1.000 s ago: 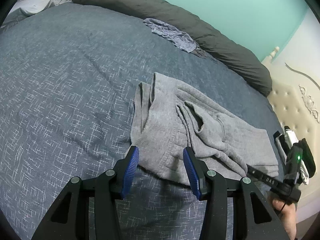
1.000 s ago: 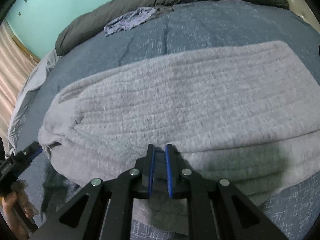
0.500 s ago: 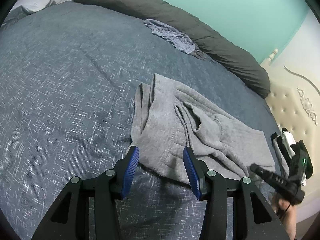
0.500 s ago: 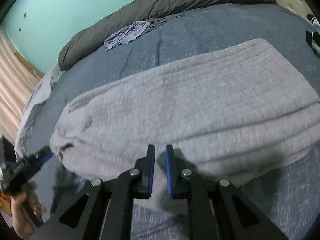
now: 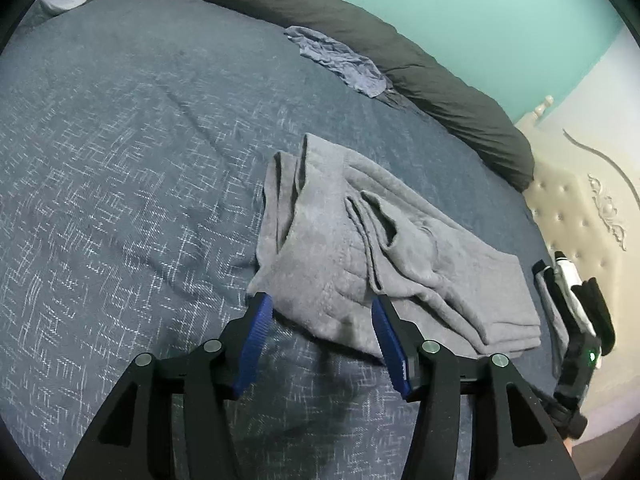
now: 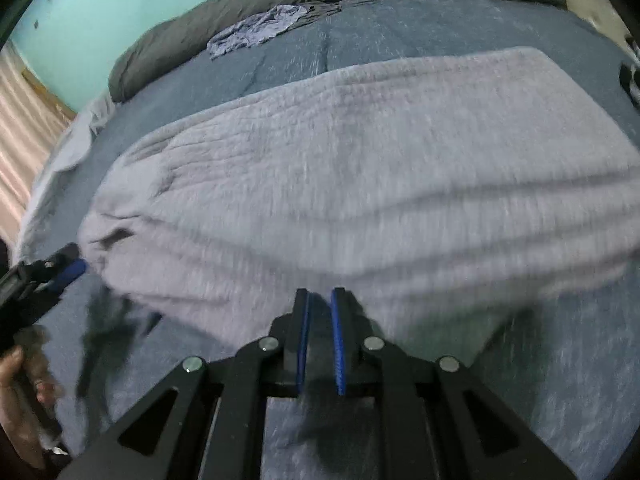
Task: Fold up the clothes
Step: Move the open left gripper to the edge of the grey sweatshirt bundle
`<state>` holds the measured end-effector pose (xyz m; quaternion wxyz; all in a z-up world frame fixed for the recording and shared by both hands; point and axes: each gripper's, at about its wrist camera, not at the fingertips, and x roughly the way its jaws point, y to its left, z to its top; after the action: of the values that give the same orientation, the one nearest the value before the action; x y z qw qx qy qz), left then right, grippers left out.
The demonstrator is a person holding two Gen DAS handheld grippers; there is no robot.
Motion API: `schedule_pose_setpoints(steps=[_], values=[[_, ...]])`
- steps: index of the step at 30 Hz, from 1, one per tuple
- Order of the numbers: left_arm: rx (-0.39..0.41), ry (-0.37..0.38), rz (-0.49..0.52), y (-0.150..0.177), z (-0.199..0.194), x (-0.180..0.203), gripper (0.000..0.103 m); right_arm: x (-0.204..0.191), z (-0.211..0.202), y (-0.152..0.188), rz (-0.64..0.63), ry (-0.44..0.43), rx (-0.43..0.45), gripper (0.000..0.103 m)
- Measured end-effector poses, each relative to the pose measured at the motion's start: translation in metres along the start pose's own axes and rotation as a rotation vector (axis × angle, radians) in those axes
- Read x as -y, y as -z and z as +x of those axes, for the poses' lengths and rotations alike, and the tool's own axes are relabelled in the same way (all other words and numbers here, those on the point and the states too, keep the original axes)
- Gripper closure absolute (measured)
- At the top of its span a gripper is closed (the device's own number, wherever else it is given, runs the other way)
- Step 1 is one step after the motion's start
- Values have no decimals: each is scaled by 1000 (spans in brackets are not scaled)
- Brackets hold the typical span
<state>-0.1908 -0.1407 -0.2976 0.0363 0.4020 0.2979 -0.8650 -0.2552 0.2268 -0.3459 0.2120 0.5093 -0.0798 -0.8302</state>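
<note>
Since a second ago my left gripper has been opening its jaws a little wider, and no cloth lies between them; my right gripper has slid back off the cloth it was over, so its tips now sit at the near hem.

Both left blue ribbed pads stand apart and hover just short of the near edge of the folded grey knitted garment, not touching it. That garment lies flat on the blue-grey woven bedspread, its folded layers stacked toward the right, with a loose flap raised near its middle.

My right gripper's jaws are nearly closed, only a thin slit between the blue pads, and I see nothing pinched in them. In the right wrist view the grey garment fills most of the frame, blurred. At the left edge of that view my left gripper shows as a dark body with a blue tip, beside the garment's corner, and my left hand grips its handle.

Farther out, a crumpled pale blue cloth rests against a long dark grey rolled duvet along the turquoise wall. To the right, black-and-white socks lie by the cream tufted headboard.
</note>
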Motion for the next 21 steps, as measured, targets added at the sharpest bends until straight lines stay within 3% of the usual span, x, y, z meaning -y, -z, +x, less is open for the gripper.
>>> schedule_pose_setpoints(steps=[4, 9, 15, 21], values=[[-24, 29, -50, 6, -3, -13, 32, 9, -29, 16, 42, 2, 75, 93], [-63, 71, -125, 16, 5, -26, 32, 9, -37, 20, 70, -28, 135, 93], [-82, 124, -196, 21, 24, -30, 32, 15, -31, 21, 95, -36, 137, 93], [-73, 132, -208, 21, 37, -24, 32, 22, -34, 19, 110, -49, 156, 93]])
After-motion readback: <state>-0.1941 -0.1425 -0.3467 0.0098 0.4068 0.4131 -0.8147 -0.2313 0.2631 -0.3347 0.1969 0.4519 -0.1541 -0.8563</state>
